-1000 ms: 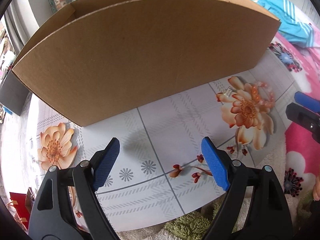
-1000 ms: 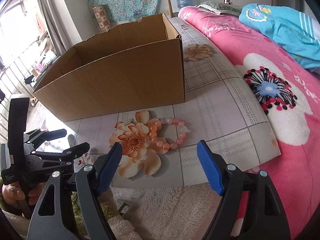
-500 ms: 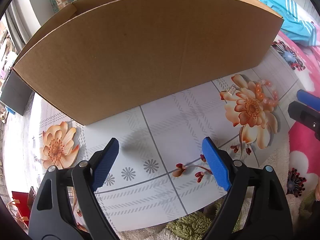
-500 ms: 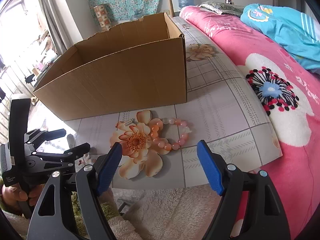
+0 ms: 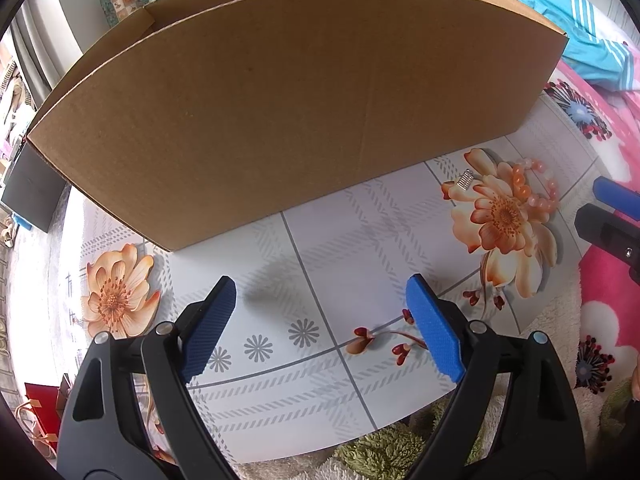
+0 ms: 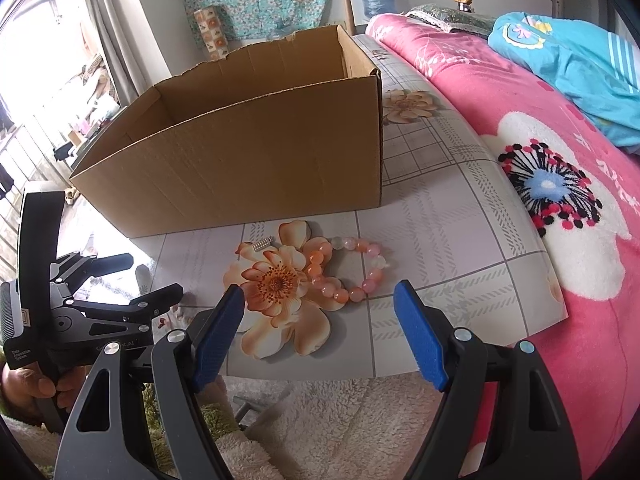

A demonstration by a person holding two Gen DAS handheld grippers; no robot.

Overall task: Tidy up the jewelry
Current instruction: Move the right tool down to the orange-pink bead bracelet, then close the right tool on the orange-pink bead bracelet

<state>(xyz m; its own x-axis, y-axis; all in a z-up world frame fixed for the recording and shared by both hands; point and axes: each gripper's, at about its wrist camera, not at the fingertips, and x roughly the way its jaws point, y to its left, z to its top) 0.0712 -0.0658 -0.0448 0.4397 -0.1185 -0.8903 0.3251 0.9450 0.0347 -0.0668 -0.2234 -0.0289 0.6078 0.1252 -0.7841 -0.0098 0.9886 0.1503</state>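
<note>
Two grippers, each with blue pads, hang above a flower-print board [image 6: 440, 216] laid on a bed. Right gripper [image 6: 318, 332]: jaws spread wide, nothing between them, pads clear of the board. Left gripper [image 5: 320, 330]: jaws likewise wide apart and empty, over a bare grey-checked patch of the board; it shows at the left edge of the right wrist view, held by a hand [image 6: 28, 384].

Just beyond the right gripper lies a bead bracelet [image 6: 352, 266]: a closed loop of round glossy beads, orange, pink and a few pale milky ones, flat on the board. Its left part overlaps a printed orange flower, so the beads blend with the petals. Near it, at the upper left of the same flower, lies a small silver ribbed piece [image 6: 263, 244], apart from the bracelet; too small to identify.

Behind both stands an open cardboard box [image 6: 248, 168], its rear rim torn unevenly. A pink floral blanket [image 6: 592, 320] lies to the right.
</note>
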